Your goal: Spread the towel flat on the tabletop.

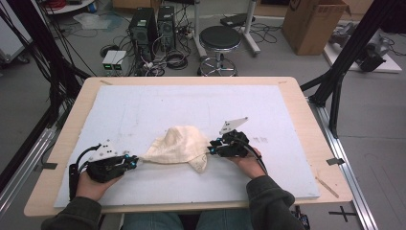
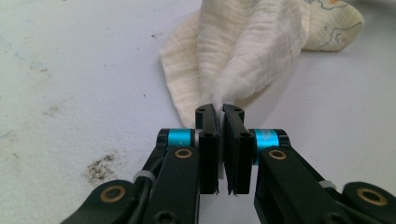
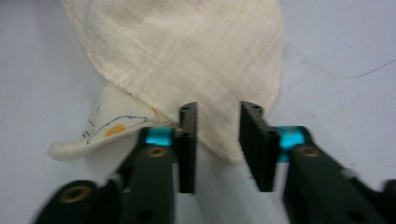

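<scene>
Cloth (image 1: 177,143), cream and crinkled, is being stretched between the two grippers near the front edge of the table (image 1: 62,143), its long axis running from side to side across the person. At its left end a corner is being pinched by the left gripper (image 1: 135,161), whose jaws are pressed tight on the fabric in the left gripper view (image 2: 218,112). At the other end, the right gripper (image 1: 210,148) is being held at the cloth's right corner; in the right gripper view (image 3: 217,122) its jaws are standing partly apart with the cloth's tip lying between them, not squeezed. The middle of the cloth is being humped up off the surface, and a printed flap is hanging toward the person. Both hands are equally near, one at each end.

A white foam board (image 1: 191,103), smudged in places, is being used as the work surface. Beyond the table, a stool (image 1: 219,40), two computer towers (image 1: 152,26) and a cardboard box (image 1: 313,24) are standing on the grey floor.
</scene>
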A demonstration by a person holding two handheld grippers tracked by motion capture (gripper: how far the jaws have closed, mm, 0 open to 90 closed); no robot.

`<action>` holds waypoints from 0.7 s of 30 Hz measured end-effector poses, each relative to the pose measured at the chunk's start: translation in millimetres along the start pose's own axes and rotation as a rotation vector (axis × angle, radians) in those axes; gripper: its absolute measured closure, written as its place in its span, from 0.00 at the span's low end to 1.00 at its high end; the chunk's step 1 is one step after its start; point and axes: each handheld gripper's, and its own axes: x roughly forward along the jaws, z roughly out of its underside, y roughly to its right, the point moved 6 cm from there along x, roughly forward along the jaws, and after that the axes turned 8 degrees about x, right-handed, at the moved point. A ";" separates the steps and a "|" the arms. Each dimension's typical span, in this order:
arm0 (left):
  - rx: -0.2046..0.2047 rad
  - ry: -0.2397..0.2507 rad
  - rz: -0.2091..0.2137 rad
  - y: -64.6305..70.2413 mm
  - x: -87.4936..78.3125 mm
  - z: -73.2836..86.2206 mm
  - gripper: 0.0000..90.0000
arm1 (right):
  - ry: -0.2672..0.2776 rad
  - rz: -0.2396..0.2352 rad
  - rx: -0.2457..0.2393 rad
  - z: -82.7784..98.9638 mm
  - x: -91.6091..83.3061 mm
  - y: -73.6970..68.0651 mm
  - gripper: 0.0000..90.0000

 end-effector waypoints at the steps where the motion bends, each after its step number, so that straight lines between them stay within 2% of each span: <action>1: -0.004 -0.001 0.001 0.1 0.9 0.3 0.94 | -0.006 -0.002 0.009 0.6 2.5 0.2 0.69; 4: -0.001 -0.009 0.002 -0.2 2.6 0.9 0.94 | -0.037 0.020 -0.006 2.2 12.9 -0.2 0.67; 6: 0.001 -0.012 0.006 0.4 3.7 1.7 0.94 | -0.042 0.042 -0.023 1.7 17.8 -0.3 0.75; 10: 0.003 -0.024 0.012 1.3 6.6 3.0 0.94 | -0.036 0.039 -0.006 1.1 19.5 1.6 0.90; 13: 0.006 -0.023 0.011 1.3 6.7 2.8 0.94 | -0.033 0.033 -0.003 0.7 19.5 3.4 0.95; 15: 0.002 -0.009 0.009 1.5 3.8 1.0 0.94 | -0.032 0.037 -0.003 0.1 16.9 3.5 0.96; 18: 0.005 0.018 0.004 2.3 -3.0 -4.0 0.94 | 0.001 0.034 0.010 -5.4 4.0 1.1 0.96; 21: 0.022 0.033 -0.003 4.4 -11.9 -9.1 0.94 | 0.031 0.033 -0.025 -17.3 -14.9 -10.2 0.96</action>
